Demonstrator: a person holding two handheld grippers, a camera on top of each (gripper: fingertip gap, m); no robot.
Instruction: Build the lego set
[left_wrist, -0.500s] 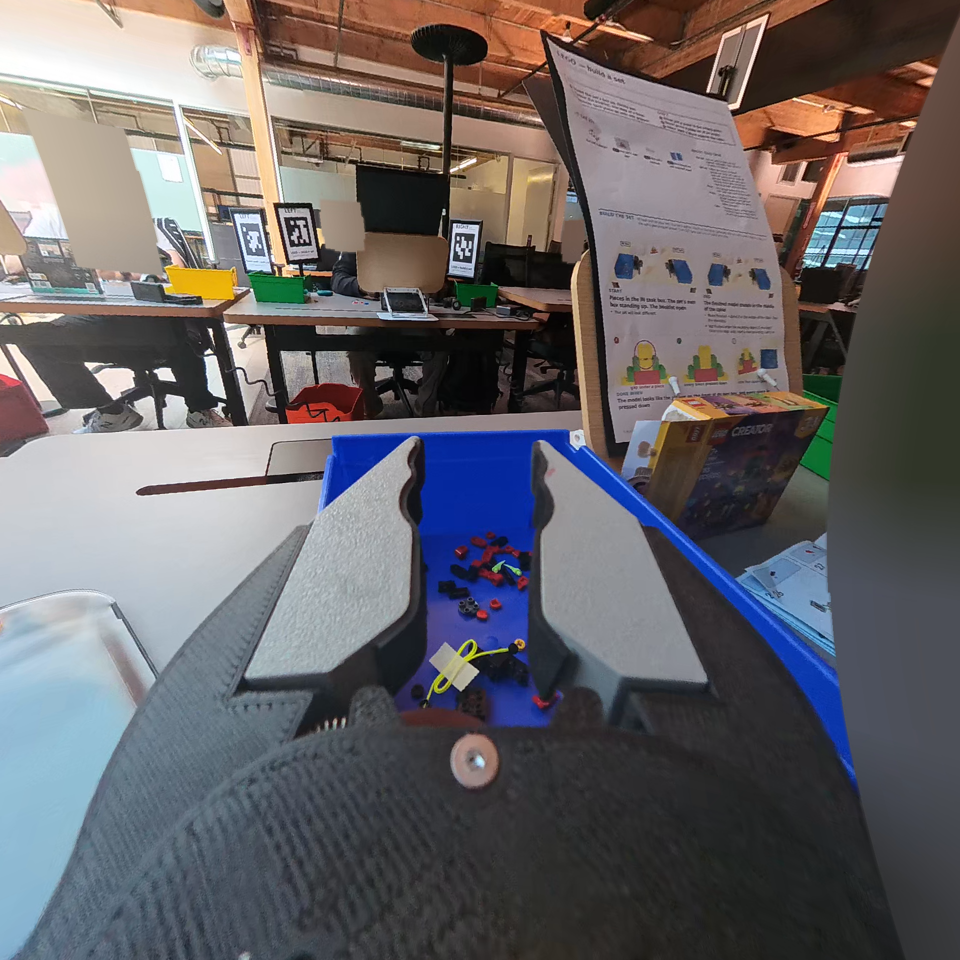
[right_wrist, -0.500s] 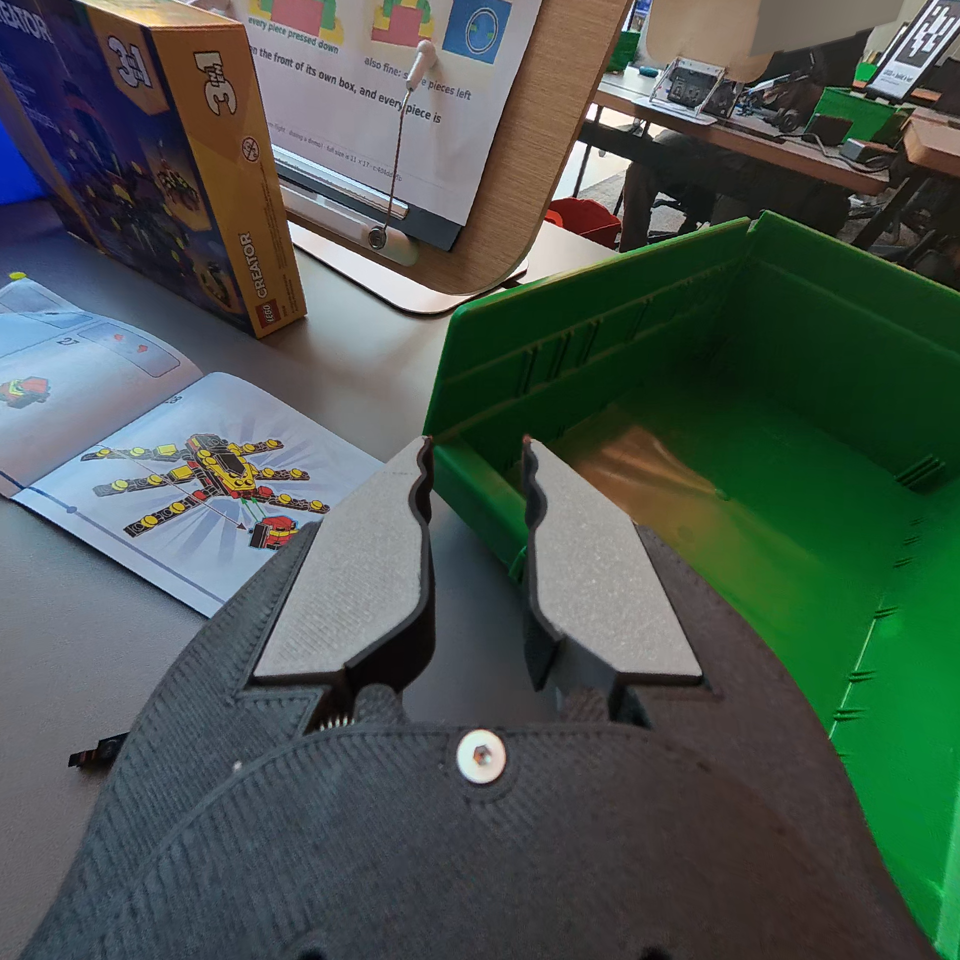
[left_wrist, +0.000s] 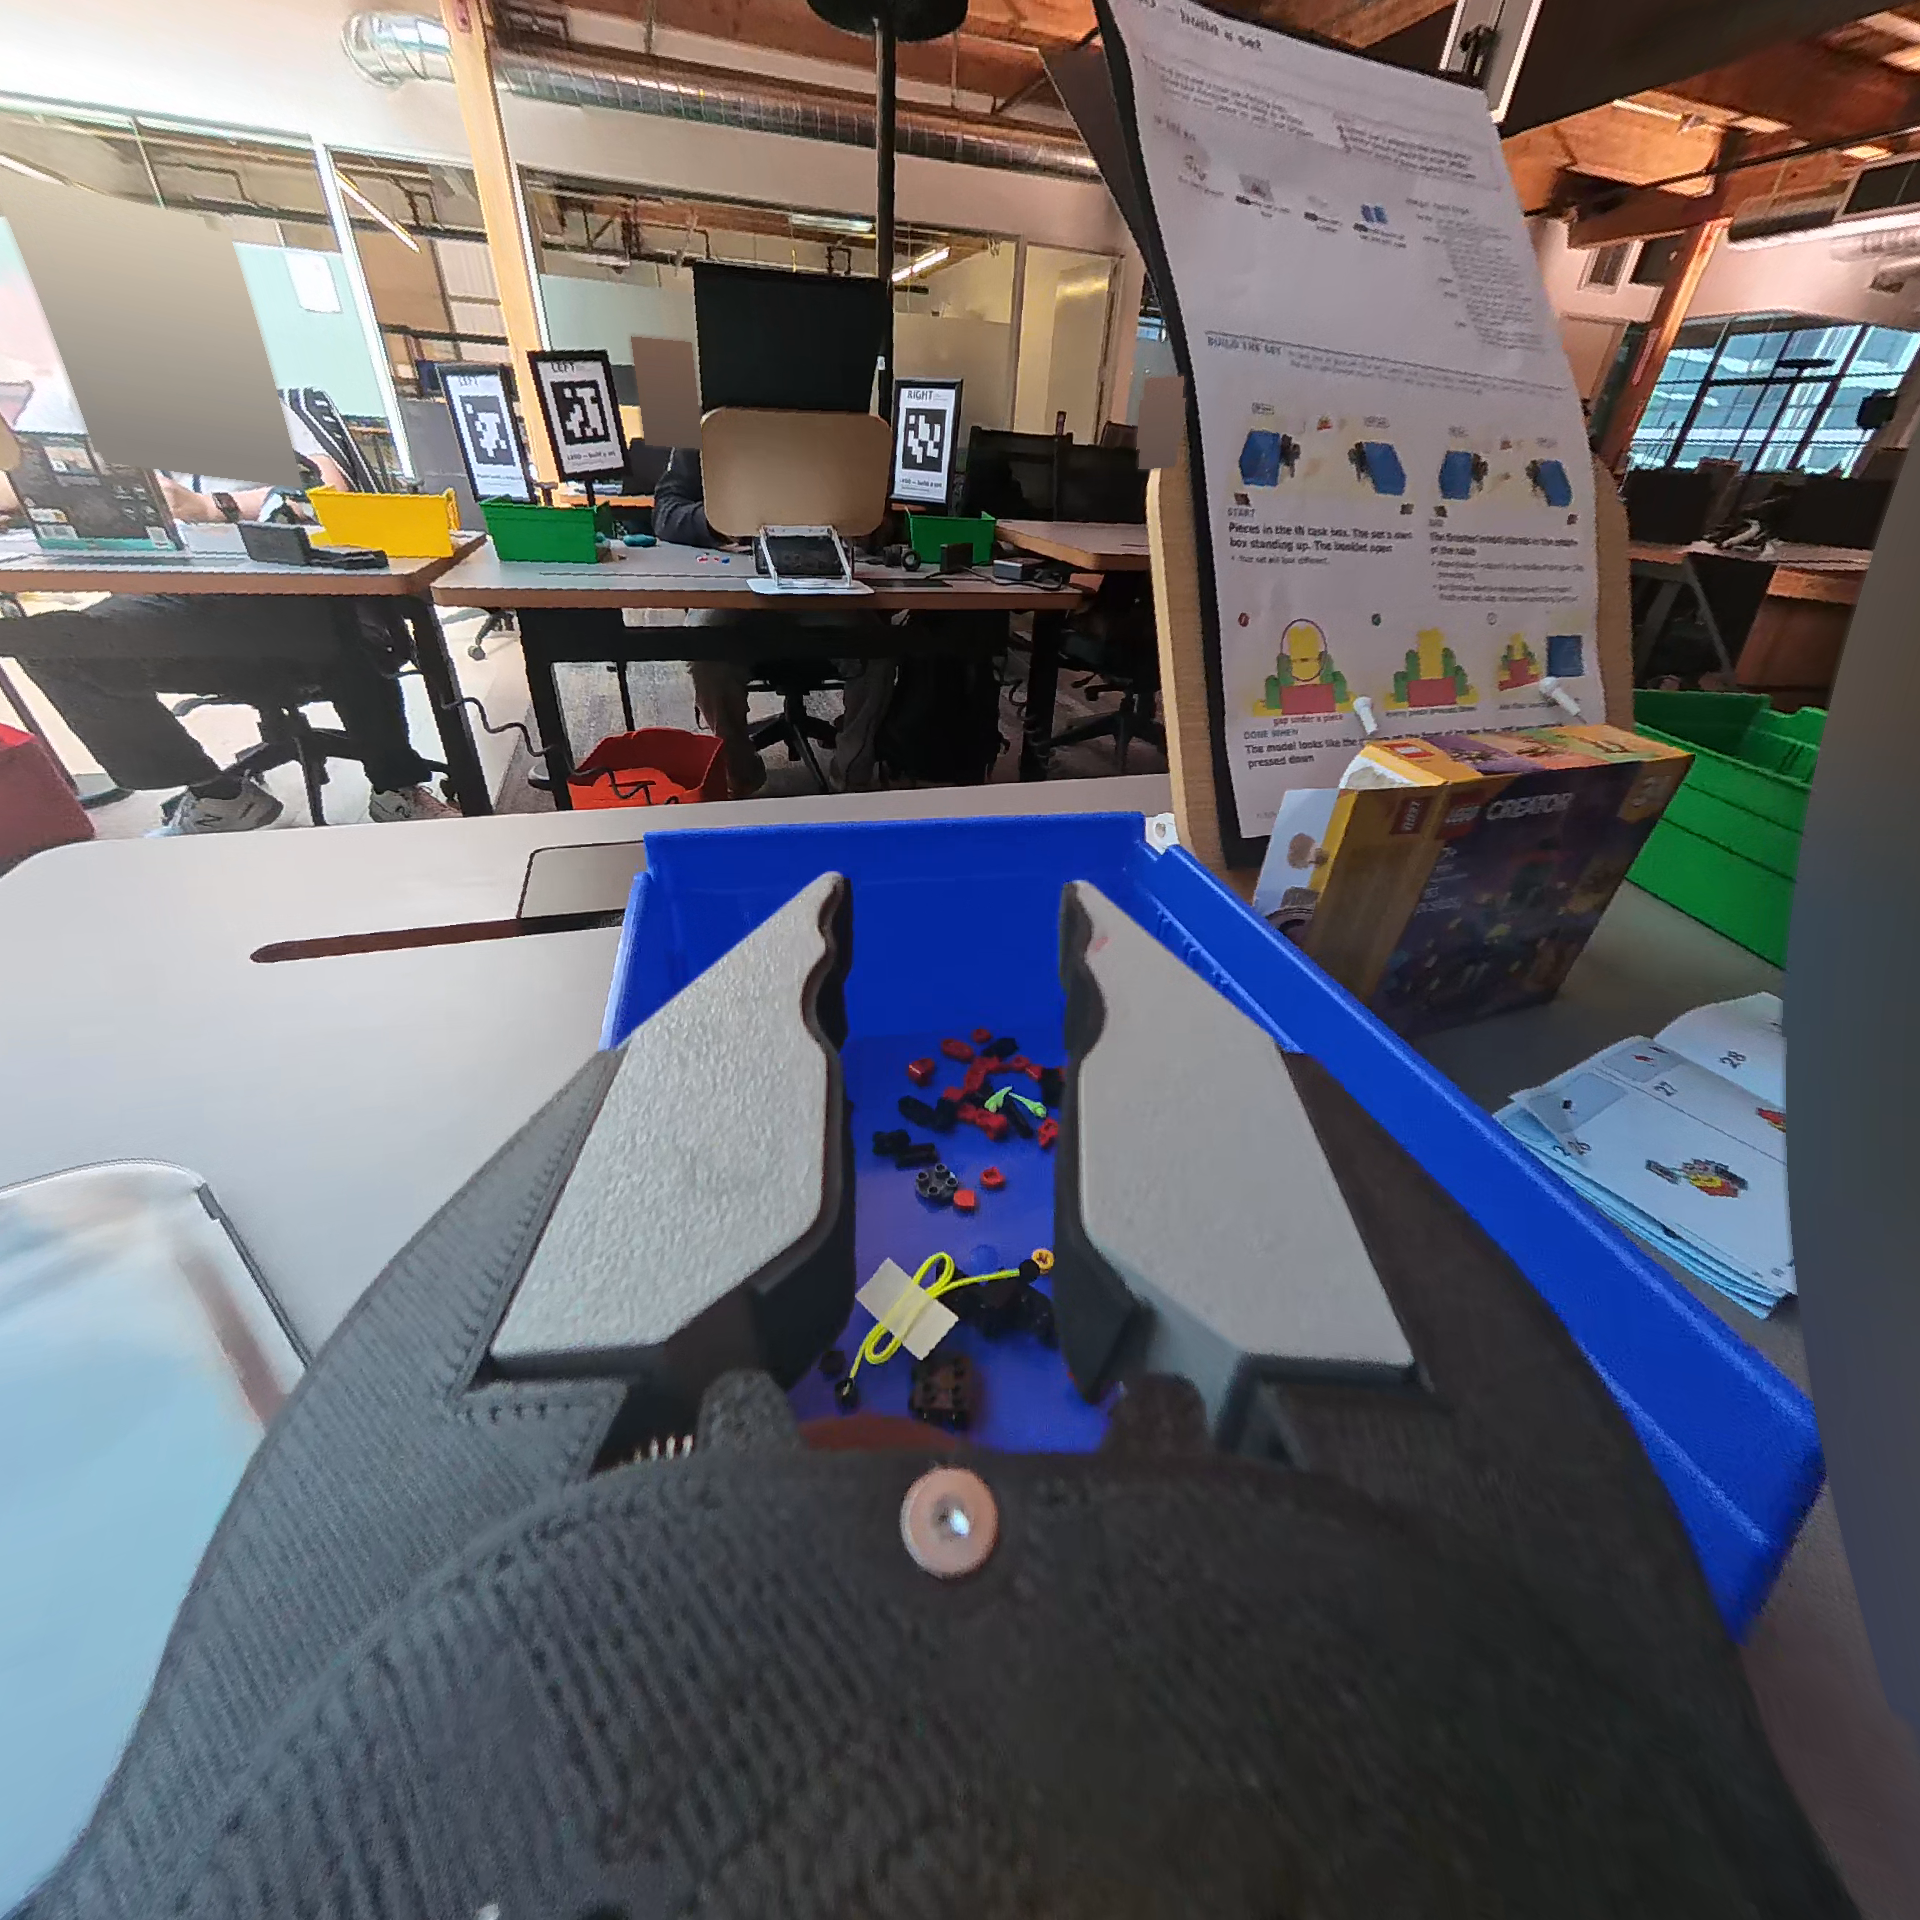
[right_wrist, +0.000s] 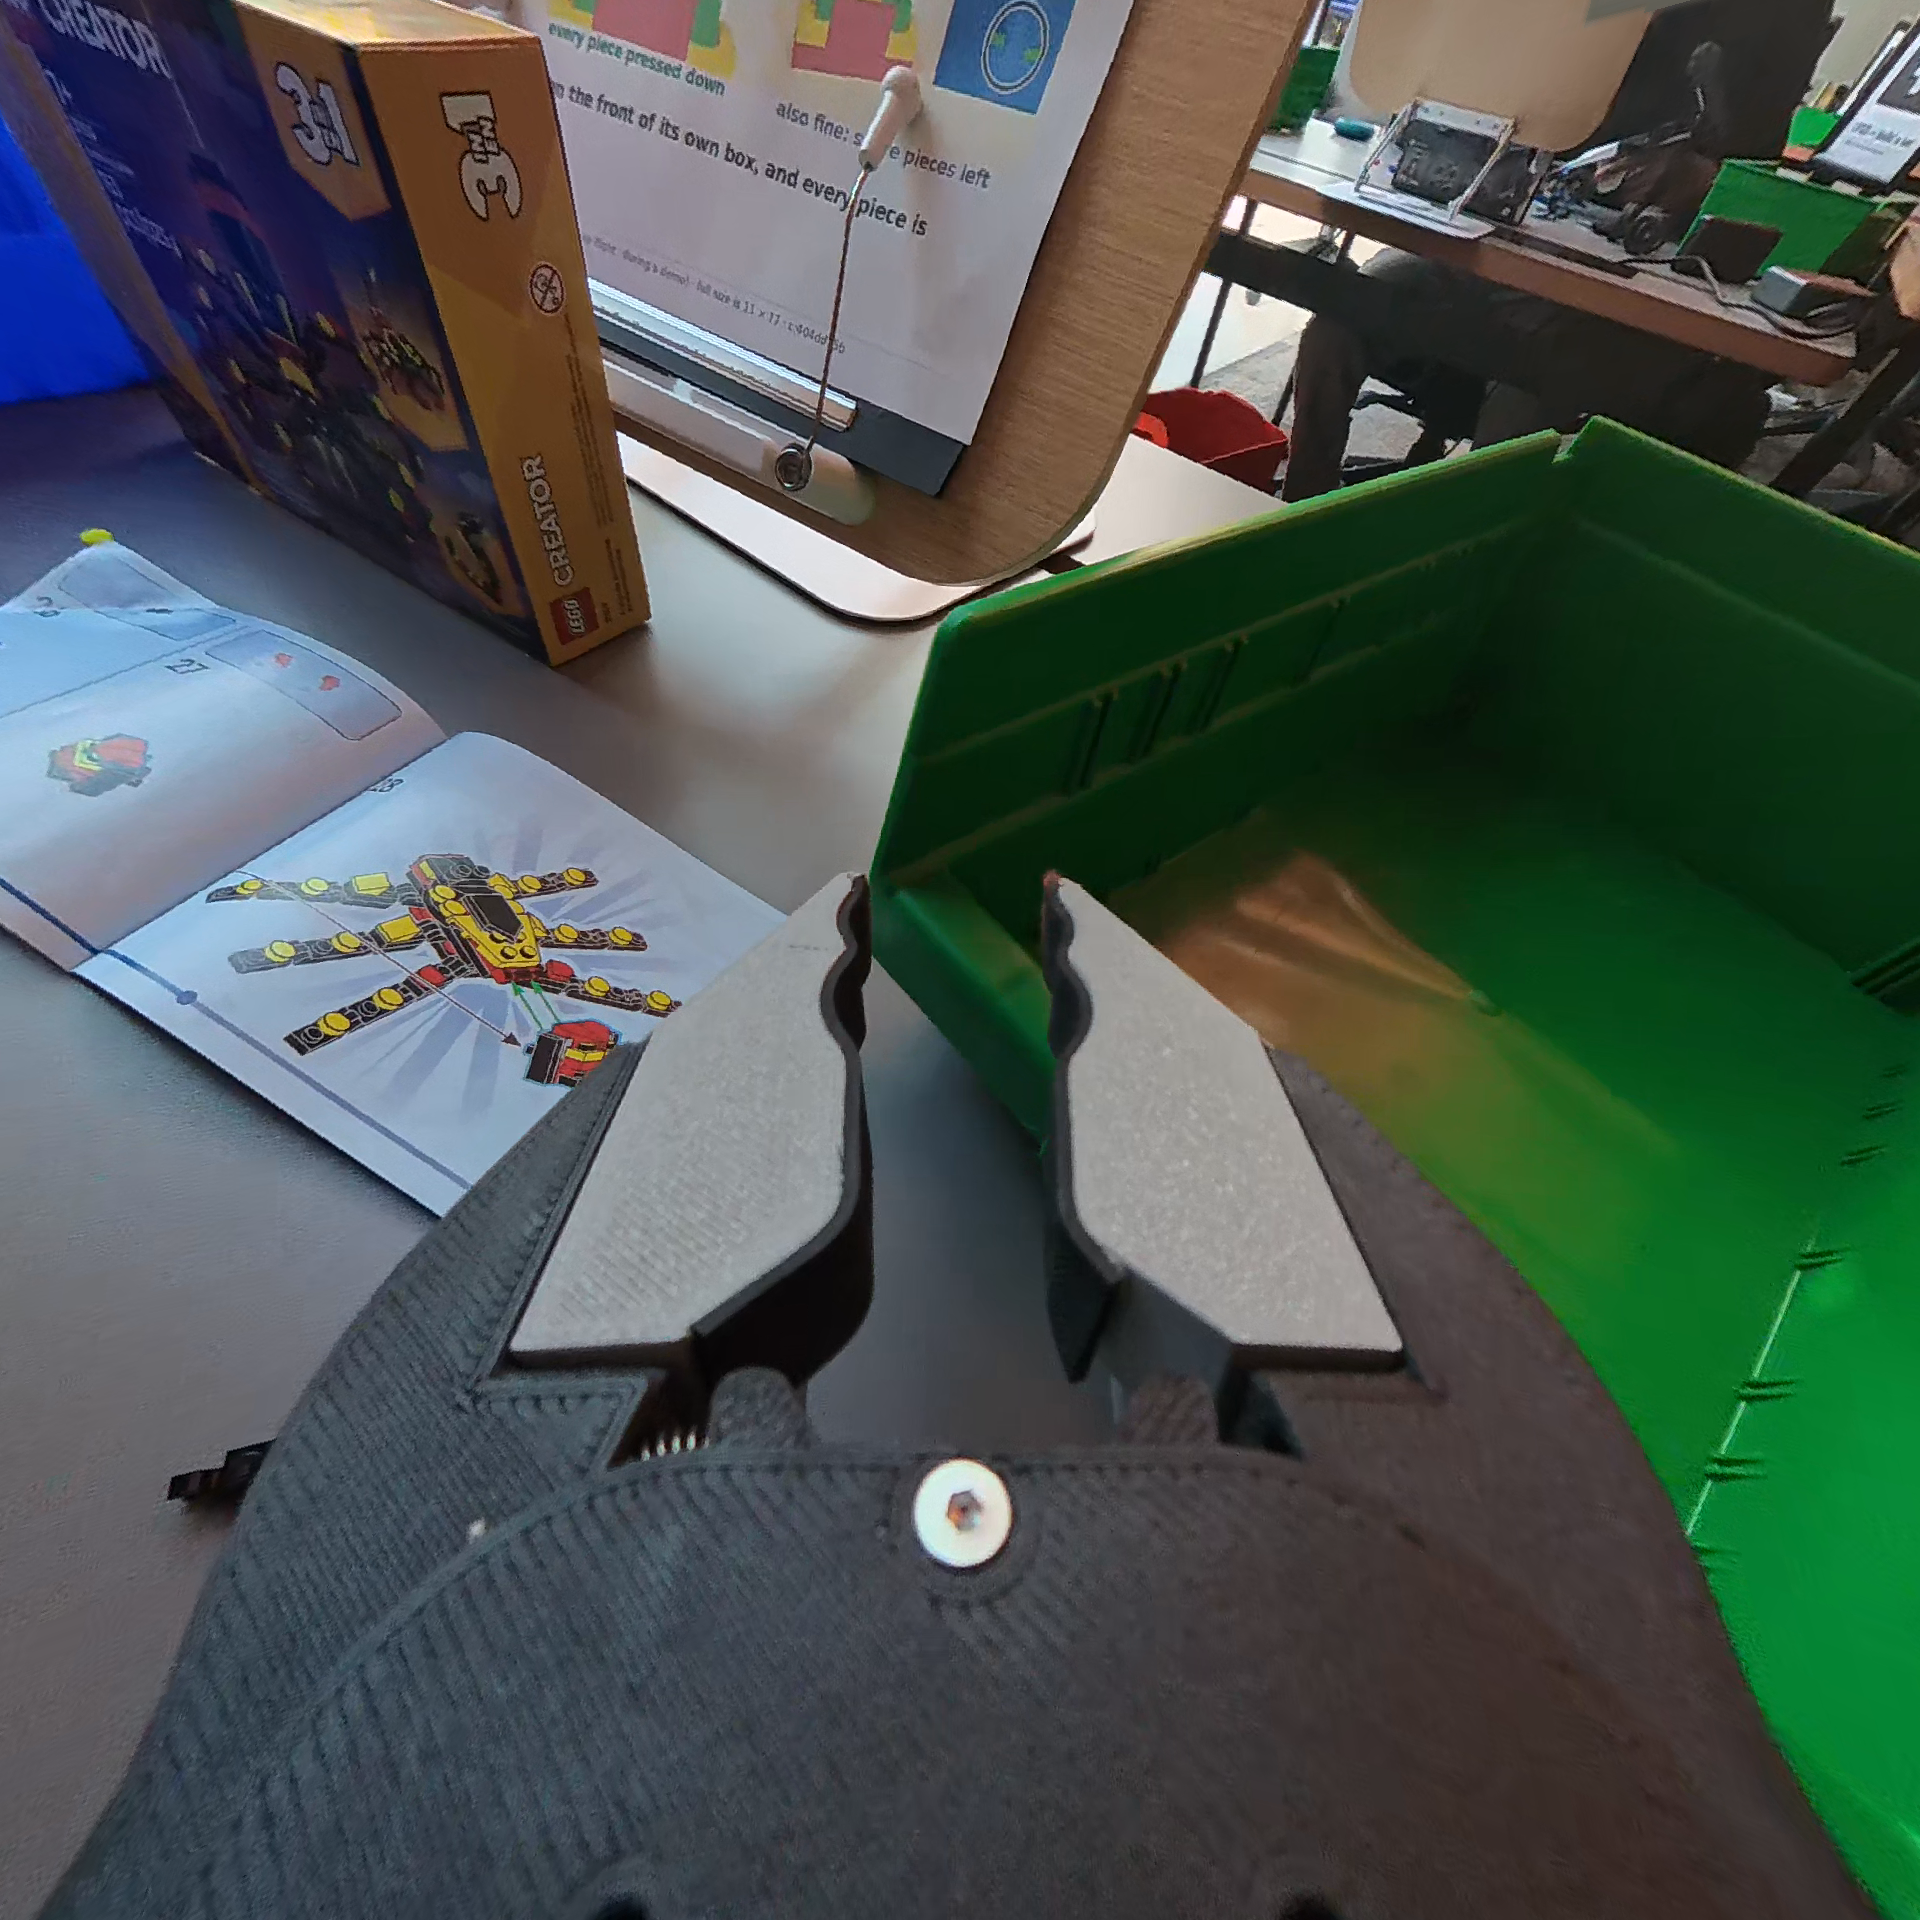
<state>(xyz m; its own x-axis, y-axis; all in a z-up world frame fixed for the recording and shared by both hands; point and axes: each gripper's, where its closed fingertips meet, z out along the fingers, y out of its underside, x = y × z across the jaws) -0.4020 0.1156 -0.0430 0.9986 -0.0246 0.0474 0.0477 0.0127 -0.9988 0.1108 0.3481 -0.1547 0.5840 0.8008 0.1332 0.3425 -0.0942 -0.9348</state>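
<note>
The left gripper (left_wrist: 951, 935) hangs over the blue bin (left_wrist: 1455, 1174), jaws parted and empty above loose red and black lego pieces (left_wrist: 977, 1101). Rightward lie the set box (right_wrist: 416, 343) and open booklet (right_wrist: 395, 935). The right gripper (right_wrist: 951, 925), jaws likewise spread and empty, straddles the green bin (right_wrist: 1247, 665) corner.

A wooden stand (left_wrist: 1169, 665) holds a curled printed sheet (left_wrist: 1371, 436) upright on the grey table (left_wrist: 260, 1018); in the right wrist view a thin cord (right_wrist: 836, 301) hangs down the sheet's front to a ring at the base. Behind, other desks (left_wrist: 727, 592) carry a yellow bin (left_wrist: 384, 520), small green bins (left_wrist: 545, 530) and black-and-white marker signs (left_wrist: 577, 416). People sit at those desks. An orange-red bin (left_wrist: 649, 769) sits on the floor.
</note>
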